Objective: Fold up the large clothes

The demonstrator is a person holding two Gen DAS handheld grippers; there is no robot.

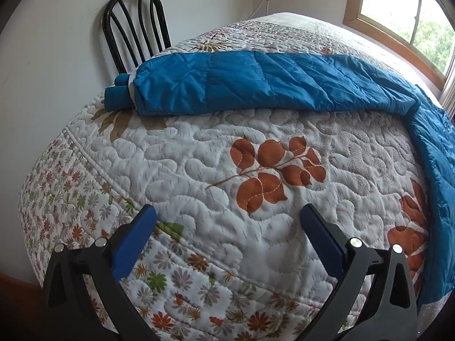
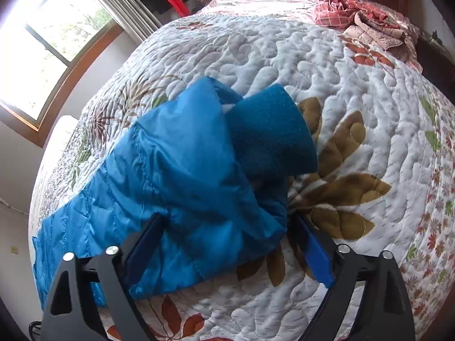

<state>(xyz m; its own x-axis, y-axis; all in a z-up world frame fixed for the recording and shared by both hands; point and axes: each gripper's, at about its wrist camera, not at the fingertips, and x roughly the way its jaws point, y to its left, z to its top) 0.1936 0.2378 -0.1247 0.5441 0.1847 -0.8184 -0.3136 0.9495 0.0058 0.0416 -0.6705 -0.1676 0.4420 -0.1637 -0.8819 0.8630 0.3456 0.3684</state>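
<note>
A large blue quilted jacket (image 1: 256, 82) lies across the quilted bedspread (image 1: 199, 153), one sleeve stretched left with a darker fleece cuff (image 1: 118, 93) at its end. My left gripper (image 1: 227, 213) is open and empty, hovering over bare quilt in front of the sleeve. In the right wrist view the sleeve (image 2: 182, 170) and its fleece cuff (image 2: 270, 133) fill the middle. My right gripper (image 2: 227, 221) is open, its jaws standing wide on either side of the sleeve fabric, which bulges between them.
A black chair (image 1: 136, 25) stands against the wall behind the bed's left corner. A window (image 1: 412, 14) is at the far right. A crumpled red patterned cloth (image 2: 366, 20) lies at the far end of the bed. The bed edge (image 1: 51, 199) drops off left.
</note>
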